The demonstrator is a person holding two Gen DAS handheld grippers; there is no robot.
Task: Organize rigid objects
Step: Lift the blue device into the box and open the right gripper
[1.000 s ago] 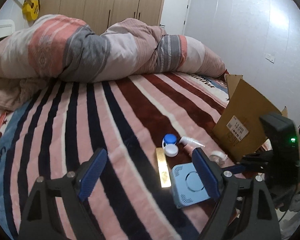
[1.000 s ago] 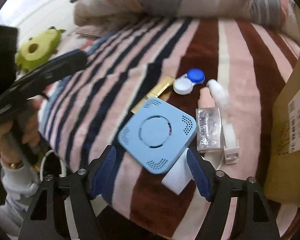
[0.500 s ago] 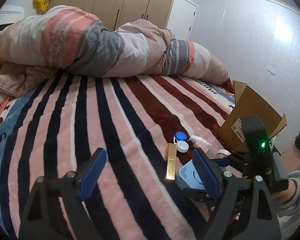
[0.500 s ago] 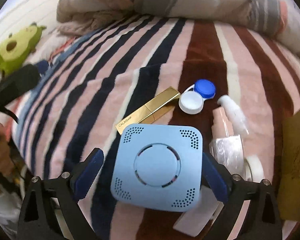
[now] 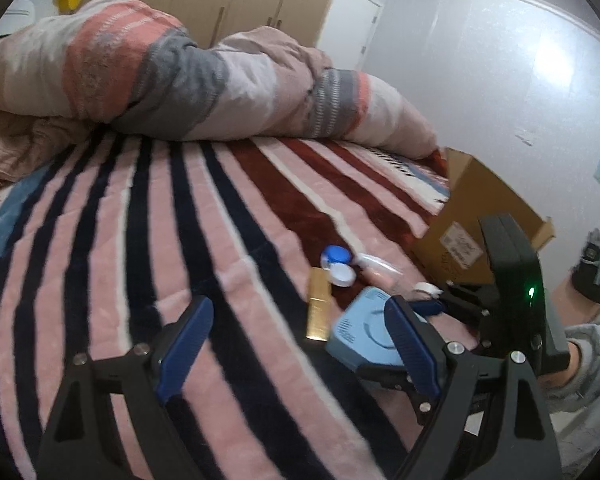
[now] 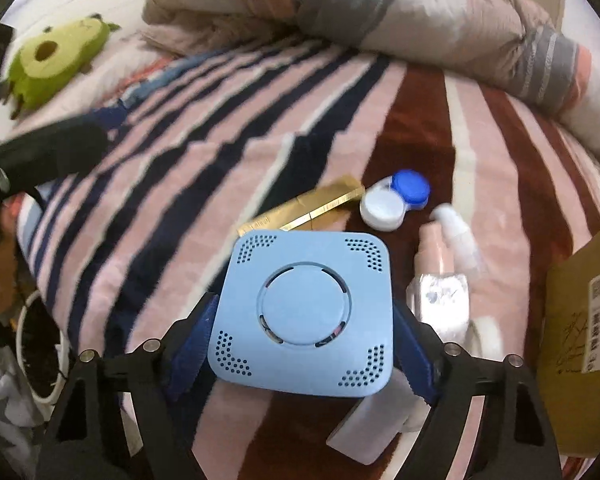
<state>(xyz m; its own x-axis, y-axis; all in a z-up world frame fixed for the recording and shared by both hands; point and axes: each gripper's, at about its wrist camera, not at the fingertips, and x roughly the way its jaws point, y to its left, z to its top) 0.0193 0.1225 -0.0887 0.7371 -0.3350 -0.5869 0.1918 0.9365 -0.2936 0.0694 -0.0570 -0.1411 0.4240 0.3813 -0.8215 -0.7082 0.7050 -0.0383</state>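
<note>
The blue box (image 6: 304, 312) is hiding part of the gold stick (image 6: 300, 210) and the white block (image 6: 370, 424). The picture's edge is cutting off the cardboard box (image 6: 580, 320). The small bottles (image 6: 448, 248) are looking blurry.

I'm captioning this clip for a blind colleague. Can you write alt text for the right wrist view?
The right gripper has just been closing, its blue pads at both sides of a light blue square device on a striped blanket. Beyond lie a gold bar, a contact lens case and a cardboard box.
</note>
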